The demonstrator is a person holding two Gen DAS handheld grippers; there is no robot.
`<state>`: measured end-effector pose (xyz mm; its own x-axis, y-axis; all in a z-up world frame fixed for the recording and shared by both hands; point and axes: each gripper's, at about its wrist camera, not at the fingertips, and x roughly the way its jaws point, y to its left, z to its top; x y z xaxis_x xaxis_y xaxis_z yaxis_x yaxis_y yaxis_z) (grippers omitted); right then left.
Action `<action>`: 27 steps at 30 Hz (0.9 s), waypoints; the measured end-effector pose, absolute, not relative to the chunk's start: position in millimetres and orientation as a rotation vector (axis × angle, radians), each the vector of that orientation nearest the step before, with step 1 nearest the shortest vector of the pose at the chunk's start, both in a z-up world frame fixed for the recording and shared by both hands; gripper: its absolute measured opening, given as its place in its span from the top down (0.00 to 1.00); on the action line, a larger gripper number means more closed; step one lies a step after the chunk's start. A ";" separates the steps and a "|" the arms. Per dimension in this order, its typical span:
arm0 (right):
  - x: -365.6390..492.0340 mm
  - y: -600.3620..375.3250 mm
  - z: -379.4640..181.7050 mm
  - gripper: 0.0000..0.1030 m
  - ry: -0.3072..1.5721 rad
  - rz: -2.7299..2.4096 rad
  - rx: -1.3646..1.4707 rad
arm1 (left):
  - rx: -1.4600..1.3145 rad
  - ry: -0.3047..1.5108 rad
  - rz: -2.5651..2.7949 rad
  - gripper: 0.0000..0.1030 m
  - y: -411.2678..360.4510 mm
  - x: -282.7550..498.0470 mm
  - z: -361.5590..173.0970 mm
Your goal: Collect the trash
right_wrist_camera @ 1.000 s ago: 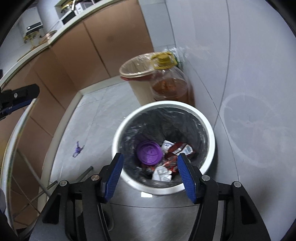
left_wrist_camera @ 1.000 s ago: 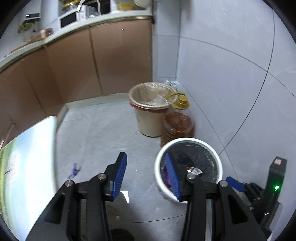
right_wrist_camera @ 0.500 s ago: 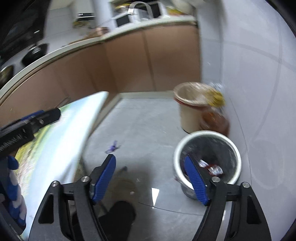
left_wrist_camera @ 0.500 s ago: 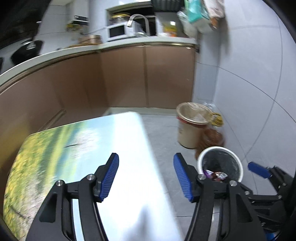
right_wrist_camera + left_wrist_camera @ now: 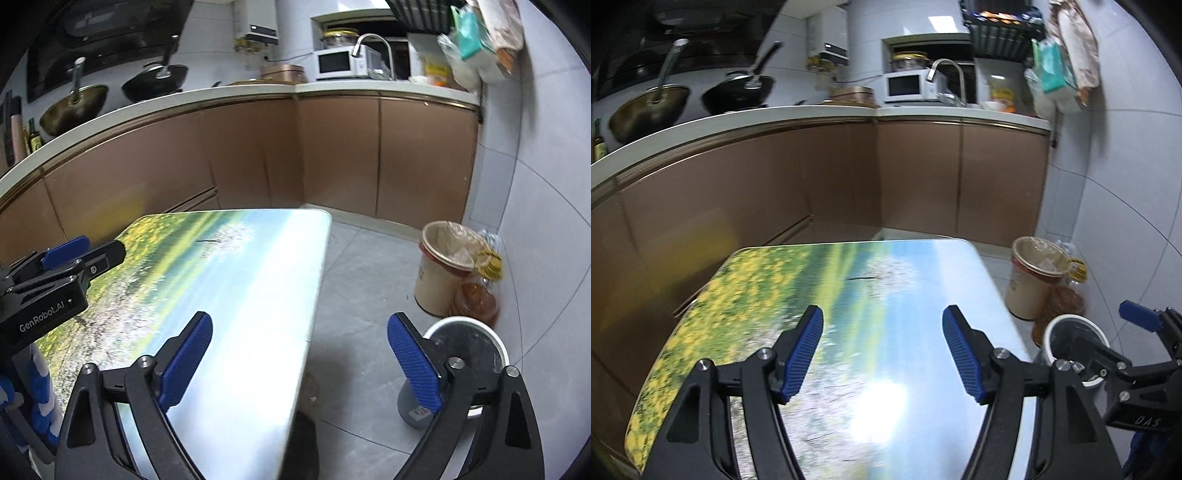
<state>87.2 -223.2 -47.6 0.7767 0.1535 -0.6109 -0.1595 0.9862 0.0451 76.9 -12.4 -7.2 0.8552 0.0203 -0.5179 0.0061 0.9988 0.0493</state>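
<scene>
A white trash bin (image 5: 466, 341) with a black liner stands on the floor by the right wall; it also shows in the left wrist view (image 5: 1074, 334). My left gripper (image 5: 882, 352) is open and empty above a table (image 5: 849, 295) with a landscape print. My right gripper (image 5: 299, 365) is open and empty, over the table's right edge (image 5: 317, 280) and the floor, left of the bin. No trash shows on the table. Each gripper appears in the other's view, the right one (image 5: 1137, 354) and the left one (image 5: 62, 273).
A beige bin (image 5: 441, 266) with a clear liner and a jug of brown liquid (image 5: 478, 291) stand behind the white bin. Brown kitchen cabinets (image 5: 849, 177) with a worktop, pans, microwave and tap run along the back. Grey tiled floor (image 5: 369, 280) lies between table and bins.
Both grippers have lifted and tilted up from over the white bin, so the table and kitchen now fill the views. Both stay open and empty.
</scene>
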 end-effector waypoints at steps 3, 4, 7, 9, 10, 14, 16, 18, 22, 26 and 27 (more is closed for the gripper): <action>83.8 -211.4 -41.8 0.04 0.650 0.174 -0.023 | 0.046 0.533 0.043 0.34 4.0 68.8 -5.0; 82.5 -207.8 -41.1 0.03 0.647 0.172 -0.025 | 0.045 0.528 0.051 0.32 8.0 66.4 -4.1; 79.4 -199.7 -36.5 0.01 0.635 0.166 -0.033 | 0.041 0.513 0.078 0.28 18.2 58.6 -1.6; 78.3 -196.0 -34.7 0.01 0.630 0.160 -0.039 | 0.034 0.509 0.091 0.25 24.0 55.5 -0.9; 77.3 -194.0 -33.7 0.01 0.626 0.155 -0.044 | 0.031 0.507 0.099 0.24 27.1 53.4 -1.0; 74.1 -186.9 -29.0 0.01 0.612 0.134 -0.060 | 0.012 0.500 0.132 0.18 39.1 47.5 -0.9; 72.3 -184.5 -27.0 0.01 0.605 0.122 -0.067 | 0.003 0.498 0.148 0.17 44.9 45.3 -0.7; 70.8 -183.4 -24.9 0.00 0.595 0.105 -0.076 | 0.002 0.491 0.165 0.17 50.5 42.9 -0.4; 65.9 -182.3 -19.6 0.00 0.575 0.084 -0.080 | -0.011 0.479 0.192 0.16 60.3 39.5 1.1; 64.6 -183.8 -15.6 0.00 0.566 0.077 -0.084 | -0.019 0.470 0.199 0.16 64.5 36.3 1.8; 64.0 -183.8 -15.0 0.00 0.564 0.075 -0.088 | -0.022 0.472 0.194 0.16 65.2 36.5 2.1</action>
<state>64.0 -183.8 -15.0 0.8427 0.0468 -0.5364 -0.0950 0.9935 -0.0625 36.5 65.2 2.1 0.8725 0.1810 -0.4539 -0.1911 0.9813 0.0239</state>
